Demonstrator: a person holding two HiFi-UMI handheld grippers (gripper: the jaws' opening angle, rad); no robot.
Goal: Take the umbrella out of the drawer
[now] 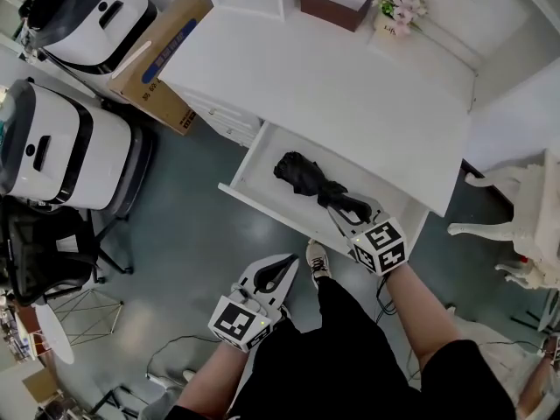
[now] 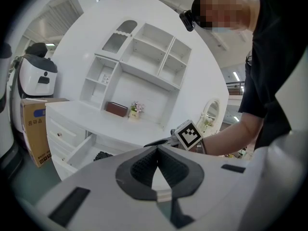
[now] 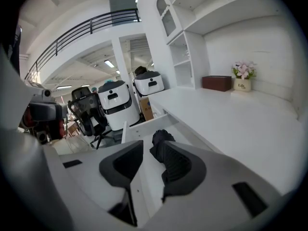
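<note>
The umbrella (image 1: pixel 308 178), black and folded, lies inside the open drawer (image 1: pixel 262 206) of the white desk (image 1: pixel 350 94). In the head view we see its length run from 10 o'clock to 4 o'clock. Our right gripper (image 1: pixel 341 220) reaches into the drawer from 5 o'clock, right at the umbrella's near end. In the right gripper view the right gripper (image 3: pixel 150 150) has its jaws spread apart. The umbrella (image 3: pixel 161 139) shows between them, close against the right-hand pad, and nothing is clamped.

Our left gripper (image 1: pixel 278 269) hangs outside the drawer at its 6 o'clock, over the grey floor (image 1: pixel 184 234) and well apart from the umbrella. A shoe (image 1: pixel 317 261) is just beside it at 3 o'clock. In its own view the left gripper (image 2: pixel 157 149) has its jaw tips pressed together with nothing held between them. Past them we see the drawer (image 2: pixel 79 150) at 10 o'clock.

At 12 o'clock on the desk stand a brown box (image 1: pixel 334 3) and a small pot of flowers (image 1: pixel 398 9). A cardboard box (image 1: pixel 162 55) sits on the floor at 9 o'clock of the desk.
</note>
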